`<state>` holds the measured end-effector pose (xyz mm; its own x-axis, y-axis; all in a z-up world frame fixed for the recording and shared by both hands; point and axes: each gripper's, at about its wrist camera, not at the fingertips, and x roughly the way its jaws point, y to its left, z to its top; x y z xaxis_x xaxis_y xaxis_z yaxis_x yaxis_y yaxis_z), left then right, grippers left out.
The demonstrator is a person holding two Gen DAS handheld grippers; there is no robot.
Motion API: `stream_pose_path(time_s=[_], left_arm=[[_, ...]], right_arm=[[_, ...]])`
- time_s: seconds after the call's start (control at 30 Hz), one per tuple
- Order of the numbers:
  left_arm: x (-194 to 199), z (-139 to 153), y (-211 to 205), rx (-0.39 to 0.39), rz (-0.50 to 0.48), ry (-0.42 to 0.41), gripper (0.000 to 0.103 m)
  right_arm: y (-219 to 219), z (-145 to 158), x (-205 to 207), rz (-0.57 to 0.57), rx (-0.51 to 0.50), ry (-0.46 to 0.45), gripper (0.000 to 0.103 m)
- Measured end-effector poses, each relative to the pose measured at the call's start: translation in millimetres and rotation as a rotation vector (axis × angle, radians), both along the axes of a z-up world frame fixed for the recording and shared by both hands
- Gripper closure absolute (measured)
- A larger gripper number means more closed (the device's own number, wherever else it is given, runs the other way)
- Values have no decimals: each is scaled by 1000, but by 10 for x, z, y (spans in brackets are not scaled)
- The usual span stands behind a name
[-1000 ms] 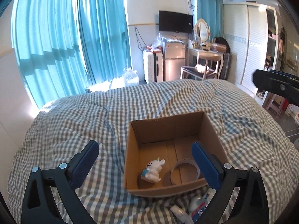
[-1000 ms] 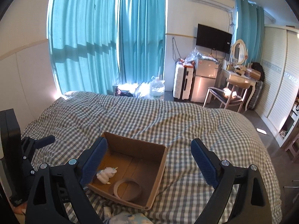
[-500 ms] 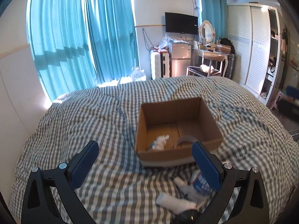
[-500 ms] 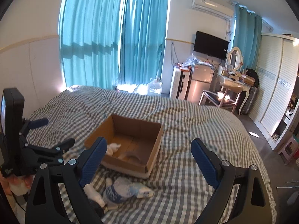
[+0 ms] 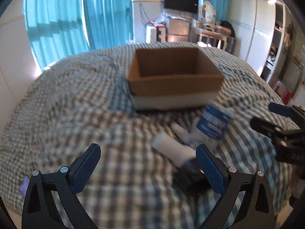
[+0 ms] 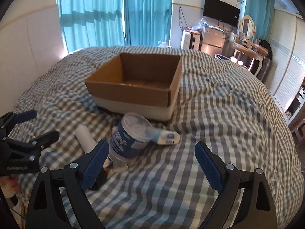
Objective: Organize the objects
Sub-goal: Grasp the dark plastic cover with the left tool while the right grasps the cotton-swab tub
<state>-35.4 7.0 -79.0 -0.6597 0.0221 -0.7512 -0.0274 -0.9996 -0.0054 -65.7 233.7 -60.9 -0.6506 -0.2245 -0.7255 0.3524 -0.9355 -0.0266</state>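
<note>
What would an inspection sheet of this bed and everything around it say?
Surface: grey-and-white checked bedspread, rumpled.
Job's things: open brown cardboard box; in front of it a clear round tub with a blue label on its side, a white cylinder, a small white-and-blue tube, a black item, blurred.
Clutter: nothing seen.
Grippers: left gripper and right gripper open, blue-padded fingers empty.
Cables: black cord on the far wall.
Surroundings: turquoise curtains, wall television, white wardrobe.

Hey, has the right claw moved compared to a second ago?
Yes. The right claw has dropped and pulled back from the cardboard box, now hanging open over the checked bedspread.
</note>
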Motion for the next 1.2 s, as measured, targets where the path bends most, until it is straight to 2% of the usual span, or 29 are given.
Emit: stream_pose_path(time_s=[0.17, 0.43, 0.57, 0.6, 0.63, 0.7, 0.73, 0.9, 1.07, 1.2], left_arm=[[24, -182, 240, 50, -61, -51, 0], [-114, -469, 615, 5, -102, -137, 0], [-182, -643, 685, 32, -122, -186, 0], [-202, -713, 715, 11, -126, -193, 0], [-222, -760, 730, -6, -124, -200, 2], [-240, -800, 728, -1, -123, -209, 13], [-233, -800, 727, 3, -126, -208, 16], [-147, -676, 660, 10, -99, -188, 17], [-28, -271, 460, -2, -55, -62, 17], [-113, -66, 194, -6, 15, -5, 17]], right_arm=[[175, -102, 7, -59, -12, -21, 11], [281, -113, 19, -91, -20, -20, 11], [288, -141, 32, -90, -17, -22, 11], [296, -149, 31, -91, -19, -23, 11], [306, -156, 26, -94, -22, -25, 11], [322, -164, 29, -99, -26, -24, 11], [322, -162, 34, -100, -27, -22, 11], [297, -130, 66, -97, -28, -4, 11], [242, -126, 75, -86, -37, -3, 11], [140, -165, 51, -75, -41, -22, 11]])
